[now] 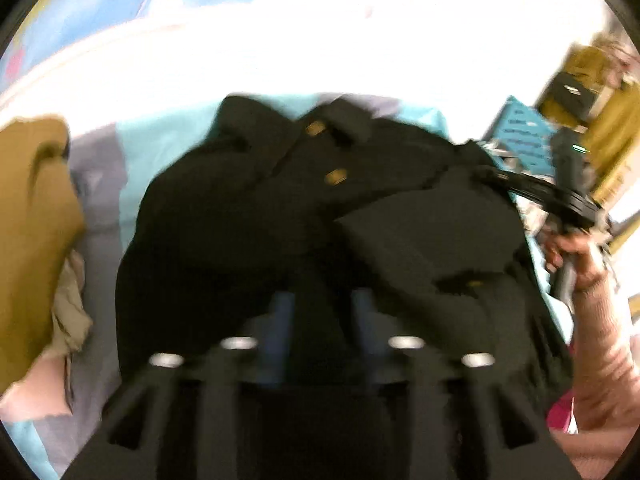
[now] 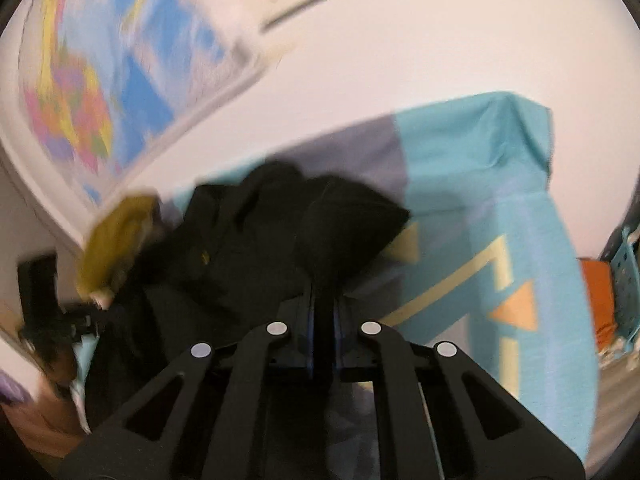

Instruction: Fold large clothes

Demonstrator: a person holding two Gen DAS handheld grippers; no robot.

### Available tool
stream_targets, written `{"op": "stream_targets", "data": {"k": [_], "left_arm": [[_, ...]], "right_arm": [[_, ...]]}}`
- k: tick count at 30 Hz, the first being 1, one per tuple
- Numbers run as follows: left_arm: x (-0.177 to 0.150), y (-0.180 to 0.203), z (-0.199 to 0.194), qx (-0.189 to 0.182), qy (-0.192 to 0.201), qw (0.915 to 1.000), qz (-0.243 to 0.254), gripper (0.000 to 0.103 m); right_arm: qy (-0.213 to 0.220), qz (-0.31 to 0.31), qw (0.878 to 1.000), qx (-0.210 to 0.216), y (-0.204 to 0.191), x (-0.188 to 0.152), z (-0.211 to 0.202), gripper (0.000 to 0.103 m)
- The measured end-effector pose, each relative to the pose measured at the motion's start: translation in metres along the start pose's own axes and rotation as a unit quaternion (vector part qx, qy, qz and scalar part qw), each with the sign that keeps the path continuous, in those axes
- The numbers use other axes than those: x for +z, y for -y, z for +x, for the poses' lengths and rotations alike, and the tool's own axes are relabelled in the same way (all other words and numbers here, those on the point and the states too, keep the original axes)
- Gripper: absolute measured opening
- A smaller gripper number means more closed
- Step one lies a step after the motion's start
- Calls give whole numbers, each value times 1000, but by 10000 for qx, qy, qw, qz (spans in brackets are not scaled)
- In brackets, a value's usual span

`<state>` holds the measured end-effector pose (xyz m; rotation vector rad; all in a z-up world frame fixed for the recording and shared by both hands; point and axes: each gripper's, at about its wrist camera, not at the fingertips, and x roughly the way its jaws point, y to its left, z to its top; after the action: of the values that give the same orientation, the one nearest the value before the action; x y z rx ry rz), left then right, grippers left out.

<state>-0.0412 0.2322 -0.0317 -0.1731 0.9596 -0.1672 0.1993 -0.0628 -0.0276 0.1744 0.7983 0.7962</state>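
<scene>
Black coat (image 1: 280,216) mid-fold on teal sheet (image 2: 500,208)
Right gripper (image 2: 324,280) pinching a coat edge; left gripper (image 1: 320,300) spread, coat straight ahead and lengthwise away

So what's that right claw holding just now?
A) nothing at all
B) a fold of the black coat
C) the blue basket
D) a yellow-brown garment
B: in the right wrist view the right claw has its two fingers closed together on a bunched fold of the black coat, which lies on the turquoise patterned sheet.
</scene>
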Motion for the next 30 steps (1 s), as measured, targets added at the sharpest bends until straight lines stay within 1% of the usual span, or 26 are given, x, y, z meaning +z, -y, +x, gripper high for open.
{"op": "stream_targets", "data": {"k": [1, 2, 3, 4, 5, 6, 7, 8, 9, 10, 11, 12, 13, 14, 15, 16, 17, 18, 19, 21, 22, 23, 25, 26, 28, 30], "left_arm": [[0, 9, -7, -15, 175, 9996, 198, 64], [0, 16, -8, -88, 237, 9989, 401, 65], [1, 24, -8, -139, 195, 9983, 538, 67], [1, 32, -3, -137, 90, 9978, 645, 68], [1, 34, 1, -114, 20, 9978, 657, 68], [1, 34, 10, -67, -131, 9978, 647, 68], [1, 33, 17, -46, -246, 9979, 604, 68], [1, 31, 23, -69, -356, 9981, 507, 67], [-2, 25, 24, -119, -399, 9982, 438, 67], [-4, 20, 25, -188, -407, 9983, 362, 67], [-6, 16, 26, -209, -394, 9985, 327, 67], [-7, 13, 25, -210, -371, 9987, 294, 67], [-8, 10, 24, -220, -331, 9988, 278, 67], [-7, 7, 23, -239, -298, 9989, 271, 67], [-7, 7, 20, -250, -269, 9990, 270, 67], [-8, 9, 16, -294, -200, 9989, 303, 67], [-10, 11, 11, -350, -135, 9986, 375, 67], [-12, 15, 7, -384, -89, 9983, 438, 67], [-15, 18, 2, -446, -33, 9977, 512, 67], [-21, 27, -5, -561, 54, 9959, 704, 70], [-27, 33, -8, -574, 98, 9947, 850, 74], [-33, 40, -12, -575, 151, 9931, 1010, 75], [-46, 52, -17, -611, 203, 9894, 1298, 78], [-53, 60, -19, -648, 213, 9870, 1454, 80], [-63, 73, -20, -545, 291, 9834, 1706, 84], [-70, 88, -19, -397, 359, 9790, 1968, 87]], "right_arm": [[-59, 55, 9999, -70, 4, -1, 4, 5], [-200, 60, 9997, -127, 5, -5, 11, 6], [-399, 26, 9988, -279, 5, -9, 20, 7], [-481, -15, 9979, -432, 5, -13, 23, 14], [-408, 14, 9975, -574, 4, -14, 21, 19], [-219, 103, 9974, -675, 3, -15, 13, 40], [-58, 98, 9978, -661, 0, -16, 4, 52], [159, -50, 9985, -521, -10, -19, -11, 52], [267, -178, 9987, -408, -17, -20, -20, 52], [342, -422, 9985, -57, -33, -27, -36, 52], [280, -566, 9975, 326, -41, -32, -46, 56], [97, -728, 9937, 842, -53, -43, -53, 61], [-44, -837, 9907, 1070, -63, -51, -54, 66], [-213, -979, 9872, 1241, -73, -62, -55, 67], [-472, -1092, 9815, 1499, -83, -75, -53, 68], [-631, -1106, 9784, 1627, -87, -83, -51, 69], [-834, -1102, 9764, 1659, -91, -94, -45, 72], [-989, -1086, 9756, 1633, -94, -103, -38, 73], [-1076, -1041, 9749, 1646, -94, -107, -33, 73], [-1189, -900, 9703, 1905, -97, -115, -25, 52], [-1174, -882, 9685, 2009, -100, -115, -21, 33], [-1096, -889, 9674, 2102, -106, -113, -21, 18], [-920, -970, 9658, 2222, -122, -104, -26, 9], [-802, -1041, 9659, 2232, -132, -98, -29, 8], [-636, -1196, 9635, 2310, -154, -86, -38, 5], [-517, -1381, 9608, 2350, -177, -74, -42, 5]]}}
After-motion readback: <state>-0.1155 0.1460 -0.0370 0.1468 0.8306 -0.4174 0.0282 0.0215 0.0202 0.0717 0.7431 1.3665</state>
